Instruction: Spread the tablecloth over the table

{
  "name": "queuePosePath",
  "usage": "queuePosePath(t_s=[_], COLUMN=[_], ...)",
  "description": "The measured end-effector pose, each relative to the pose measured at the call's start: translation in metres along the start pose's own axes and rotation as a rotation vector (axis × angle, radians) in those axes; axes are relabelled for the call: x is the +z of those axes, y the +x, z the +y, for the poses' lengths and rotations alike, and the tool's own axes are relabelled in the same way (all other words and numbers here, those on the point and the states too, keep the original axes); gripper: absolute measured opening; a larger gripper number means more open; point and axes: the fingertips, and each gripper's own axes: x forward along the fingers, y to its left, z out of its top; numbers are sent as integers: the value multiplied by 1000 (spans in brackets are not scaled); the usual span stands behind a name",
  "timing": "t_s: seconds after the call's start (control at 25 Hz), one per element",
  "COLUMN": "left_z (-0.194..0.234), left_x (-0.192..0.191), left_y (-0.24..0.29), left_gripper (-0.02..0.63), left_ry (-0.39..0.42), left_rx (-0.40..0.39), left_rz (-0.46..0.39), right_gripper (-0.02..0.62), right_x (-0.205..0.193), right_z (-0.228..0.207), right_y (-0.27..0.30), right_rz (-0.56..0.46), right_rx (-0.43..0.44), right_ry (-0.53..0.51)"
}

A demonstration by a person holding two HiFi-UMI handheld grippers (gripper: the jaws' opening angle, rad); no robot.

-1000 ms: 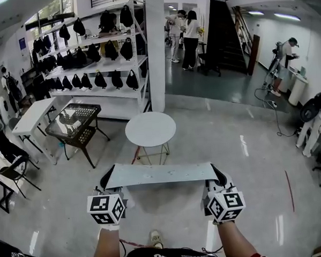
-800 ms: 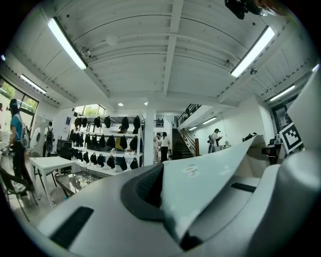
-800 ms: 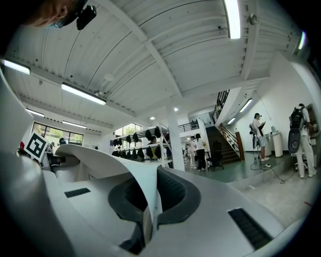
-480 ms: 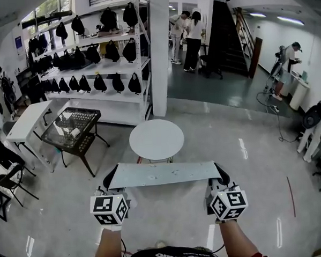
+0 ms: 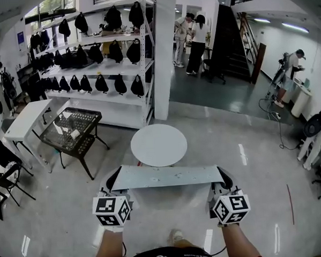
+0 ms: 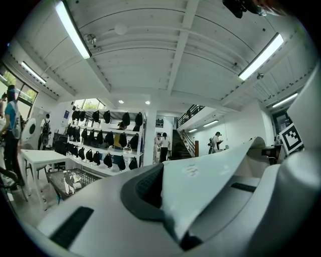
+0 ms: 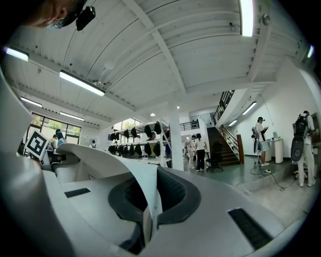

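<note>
Here, a glossy grey floor [image 5: 259,163] fills most of the head view, and a tall shelf [image 5: 108,96] of dark bags stands at the far left. A round white counter [image 5: 158,145] stands on the floor ahead of the person. The tablecloth [image 5: 165,176] is off the counter, up in the air on the person's side of it. It is folded into a long pale band and pulled level and taut. In the head view its far edge lines up with the counter's near rim. The left hand-held gripper [image 5: 114,182] pinches the band's left end, and the right hand-held gripper [image 5: 222,177] pinches its right end. Each gripper view shows the jaws closed tight on the cloth. It runs out sideways from between the dark pads toward the other gripper. Both grippers point level toward the counter, well apart, with the cloth spanning the gap between them.
</note>
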Motion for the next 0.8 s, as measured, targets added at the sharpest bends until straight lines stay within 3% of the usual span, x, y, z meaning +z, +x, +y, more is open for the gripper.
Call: queuePosePath(t_s=[0.32, 0.8], left_z=[6, 7], left_x=[-7, -2], left_y=[49, 193], left_gripper=[17, 17], left_ry=[-7, 26], left_rx=[32, 89], left_rz=[14, 38], right_gripper=[25, 25], right_x=[-8, -11], right_z=[-23, -101], right_y=[52, 179], right_rz=[12, 10], right_rx=[41, 88], right_ry=[11, 63])
